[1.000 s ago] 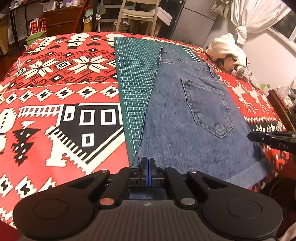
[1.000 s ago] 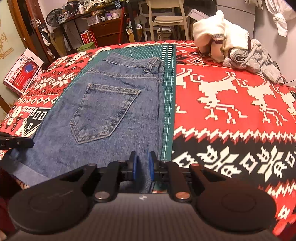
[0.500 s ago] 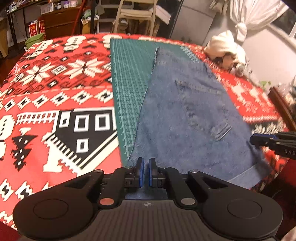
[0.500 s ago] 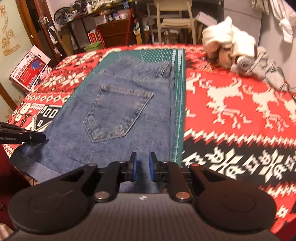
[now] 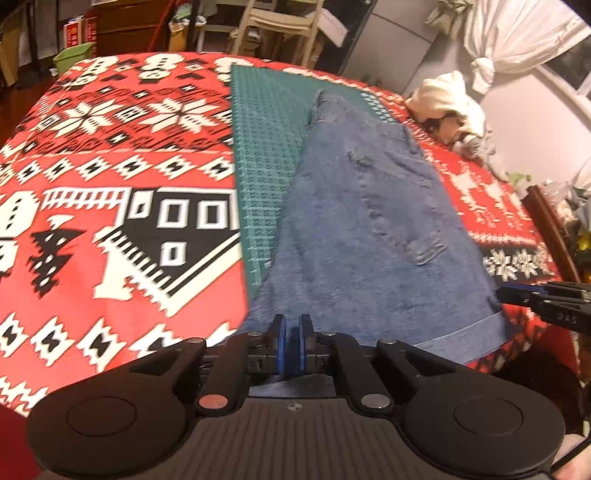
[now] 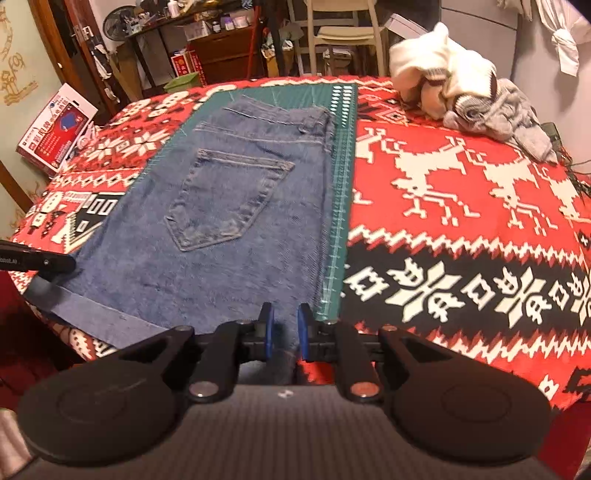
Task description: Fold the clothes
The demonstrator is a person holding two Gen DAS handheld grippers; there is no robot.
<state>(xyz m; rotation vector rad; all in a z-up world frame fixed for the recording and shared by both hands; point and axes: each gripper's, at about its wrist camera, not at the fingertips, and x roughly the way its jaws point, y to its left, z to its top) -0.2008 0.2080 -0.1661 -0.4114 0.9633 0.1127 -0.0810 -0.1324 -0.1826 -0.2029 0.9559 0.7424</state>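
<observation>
Where a red, black and white patterned blanket (image 6: 461,206) covers a table, a pair of blue denim shorts (image 6: 236,229) lies flat, back pocket facing up, on a green cutting mat (image 5: 266,155). The waistband sits at the far end of the mat and the cuffed hem reaches the near edge of the table, hanging slightly over it.

From the left wrist view, the left gripper (image 5: 290,341) hovers at the near left corner of the shorts. Its two blue-padded fingers stand slightly parted with a narrow gap between them, and denim shows just beyond the tips; whether the fabric sits inside the gap cannot be told. The black tip of the other gripper juts in from the right edge of this view, beside the cuffed hem.

From the right wrist view, the right gripper (image 6: 283,334) sits at the near right corner of the shorts, close to the mat's right edge. Its fingers are spread a little wider, and denim shows in the gap between them; whether it lies between the pads or under them cannot be told.

A heap of cream and grey clothing (image 6: 465,99) rests on the blanket's far right corner, well apart from the shorts. Beyond the table stand a pale chair (image 6: 347,33), dark wooden furniture and a red and white box (image 6: 57,129).
</observation>
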